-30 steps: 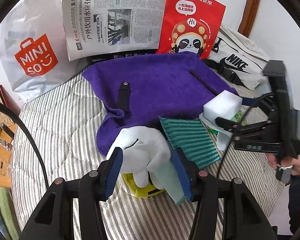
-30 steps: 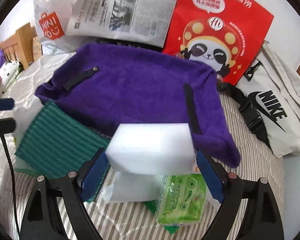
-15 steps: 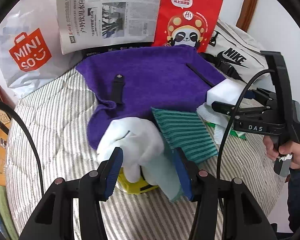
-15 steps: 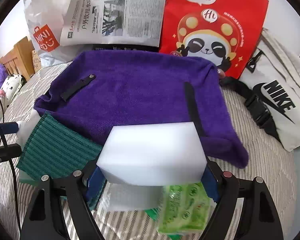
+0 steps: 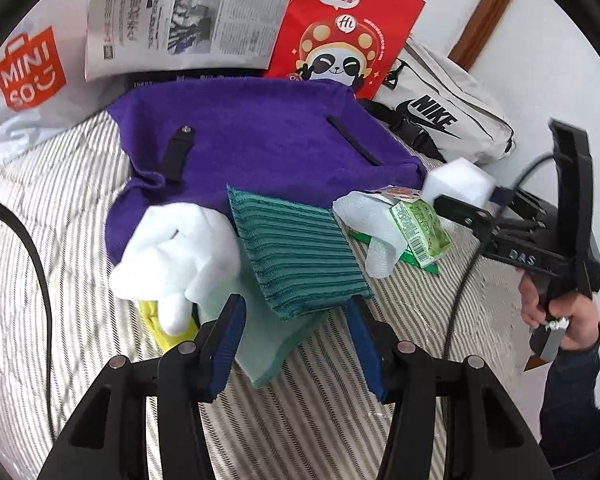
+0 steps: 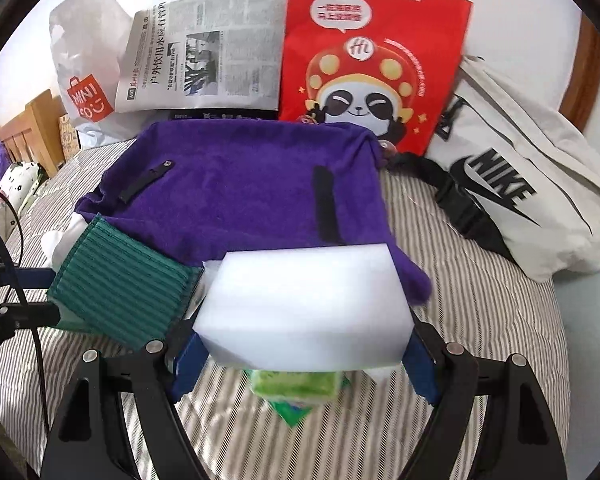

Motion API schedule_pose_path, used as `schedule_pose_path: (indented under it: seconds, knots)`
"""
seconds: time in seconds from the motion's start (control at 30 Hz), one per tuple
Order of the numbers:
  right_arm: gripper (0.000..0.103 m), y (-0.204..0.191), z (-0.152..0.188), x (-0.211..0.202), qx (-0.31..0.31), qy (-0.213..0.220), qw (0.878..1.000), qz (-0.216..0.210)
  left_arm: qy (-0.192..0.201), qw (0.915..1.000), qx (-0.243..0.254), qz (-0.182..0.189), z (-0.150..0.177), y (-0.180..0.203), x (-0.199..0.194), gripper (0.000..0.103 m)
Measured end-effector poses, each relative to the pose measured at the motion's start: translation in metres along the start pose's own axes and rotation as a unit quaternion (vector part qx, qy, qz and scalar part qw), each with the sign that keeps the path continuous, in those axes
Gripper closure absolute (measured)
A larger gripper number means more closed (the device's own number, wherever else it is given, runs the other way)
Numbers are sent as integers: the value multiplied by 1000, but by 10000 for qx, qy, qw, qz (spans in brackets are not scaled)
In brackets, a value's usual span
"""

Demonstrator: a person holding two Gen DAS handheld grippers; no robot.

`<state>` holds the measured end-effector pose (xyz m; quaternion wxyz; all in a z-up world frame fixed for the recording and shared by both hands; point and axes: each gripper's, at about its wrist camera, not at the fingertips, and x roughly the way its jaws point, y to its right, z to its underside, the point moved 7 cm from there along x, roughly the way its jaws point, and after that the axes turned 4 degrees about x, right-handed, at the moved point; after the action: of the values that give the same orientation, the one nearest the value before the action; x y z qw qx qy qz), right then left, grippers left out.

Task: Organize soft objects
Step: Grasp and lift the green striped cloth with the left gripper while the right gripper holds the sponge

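Over the striped bed (image 5: pixel 52 184), your right tongs (image 6: pixel 300 354) clamp the white sponge block (image 6: pixel 308 312) above the green packet (image 6: pixel 296 386); squeezing unevenly could pop it free. Your left tongs (image 5: pixel 296 344) stand apart around the pale green cloth (image 5: pixel 276 352), gripping nothing, and could drag the teal ribbed cloth (image 5: pixel 296 252).

1. My left wrist camera looks forward and steeply down along my left gripper (image 5: pixel 294 340), close over the striped bed (image 5: pixel 60 216).
2. My right wrist camera does likewise along my right gripper (image 6: pixel 300 356), with the white sponge (image 6: pixel 304 312) filling its near view.
3. Both face the wall and share the purple towel (image 5: pixel 260 140) (image 6: pixel 240 192), green ribbed cloth (image 5: pixel 296 252) (image 6: pixel 120 288) and red panda bag (image 5: pixel 340 40) (image 6: pixel 372 60).
4. My left view catches my right gripper from its side.
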<state>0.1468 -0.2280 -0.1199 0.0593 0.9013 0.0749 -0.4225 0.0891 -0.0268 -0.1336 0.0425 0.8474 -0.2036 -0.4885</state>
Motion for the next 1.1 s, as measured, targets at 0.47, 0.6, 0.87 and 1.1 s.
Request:
schedule_pose_path:
  seconds: [0.47, 0.6, 0.87, 1.1]
  knots:
    - [21, 30, 22, -9, 191, -44, 9998, 49, -131, 9953, -718, 641, -12, 6, 29, 53]
    - [21, 44, 27, -10, 302, -97, 9994, 116, 188, 9950, -570, 803, -26, 16, 21, 53]
    - [21, 57, 26, -14, 453, -49, 9988, 148, -149, 9975, -416, 560, -40, 33, 52, 53]
    - [21, 58, 29, -14, 465, -66, 9988, 124, -236, 9987, -347, 281, -43, 32, 68, 78]
